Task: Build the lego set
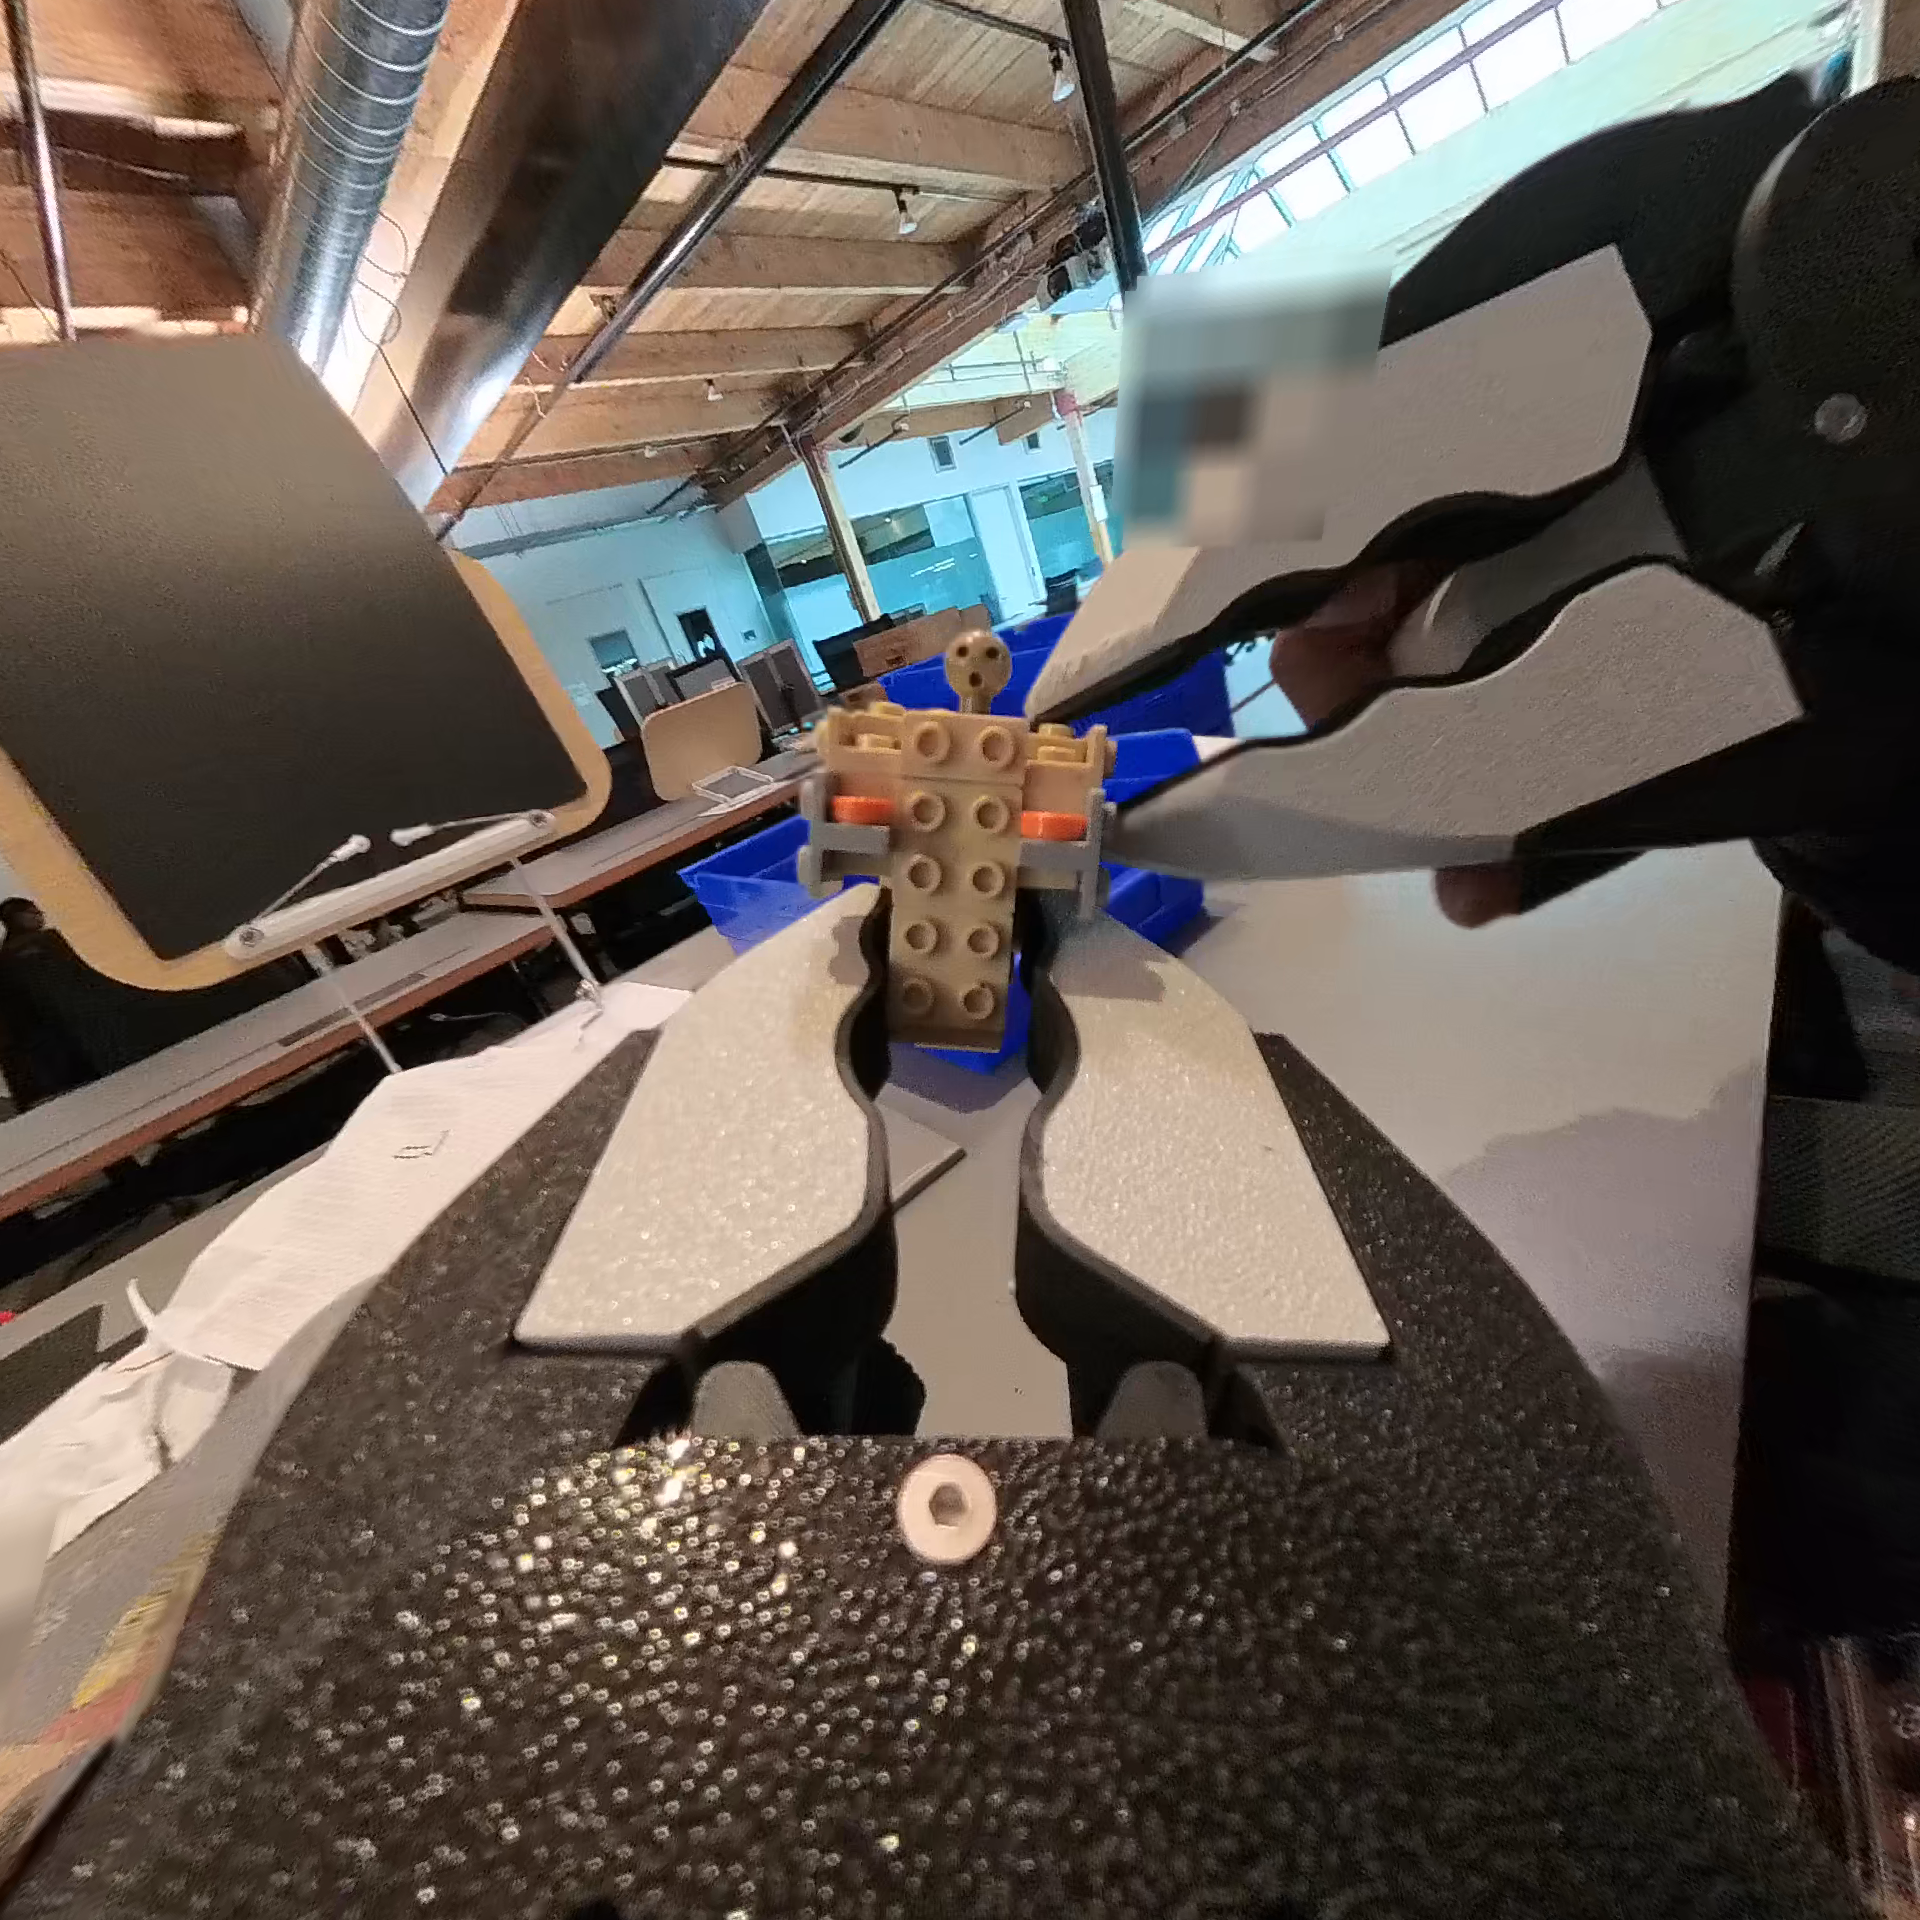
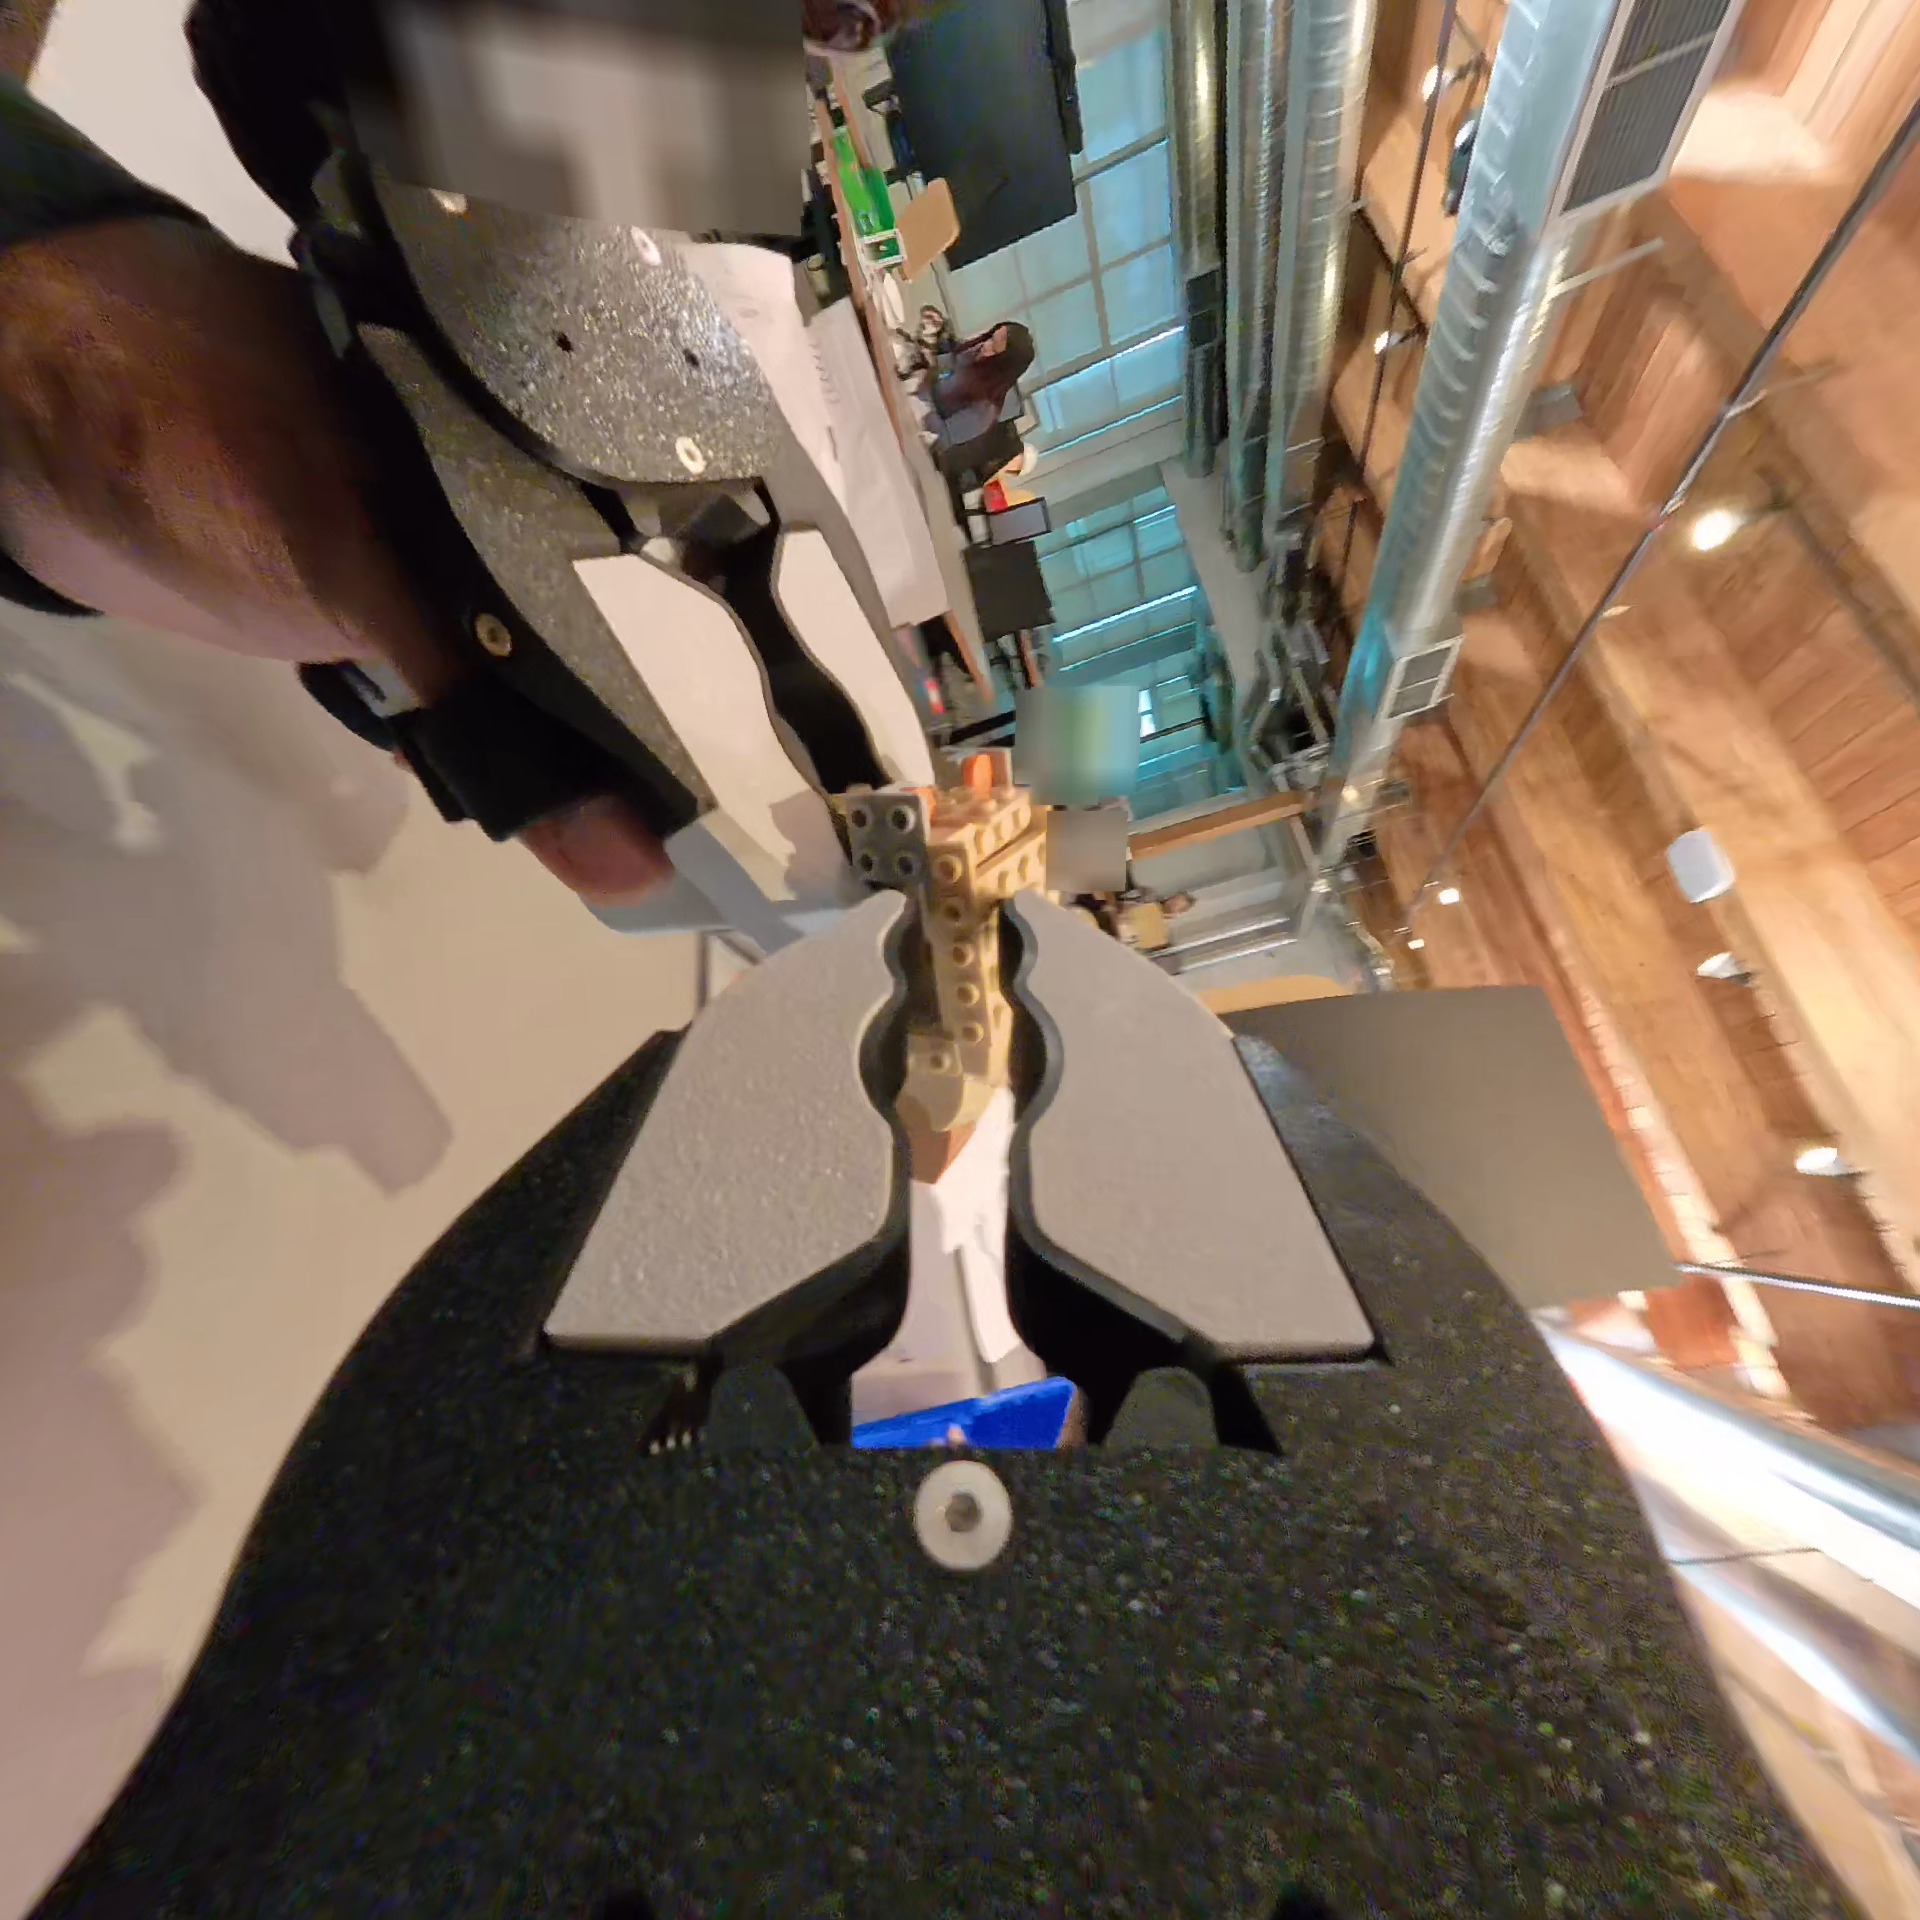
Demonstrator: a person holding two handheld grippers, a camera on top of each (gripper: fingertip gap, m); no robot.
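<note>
A tan lego model [image 1: 951, 904] has a studded body, side wings with orange [image 1: 857, 808] and grey [image 1: 847, 847] pieces, and a round tan knob [image 1: 977, 657] on top. My left gripper [image 1: 951, 914] is shut on the lower body and holds it upright above the table. My right gripper [image 1: 1081, 779] comes in from the right, its jaws closed on the model's right wing. In the right wrist view my right gripper [image 2: 956, 925] clamps the tan model [image 2: 961, 987]. The left gripper [image 2: 831, 857] meets it from the upper left, by a grey piece [image 2: 883, 842].
Blue bins [image 1: 748, 894] stand behind the model on the grey table [image 1: 1455, 1039]. Paper sheets [image 1: 343, 1226] lie at the left. A thin grey plate [image 1: 920, 1153] lies under the left gripper. A black panel with a wooden rim [image 1: 229, 623] stands at the left. A person's hand [image 2: 156, 436] holds the left gripper. My left and right fingertips are right by each other.
</note>
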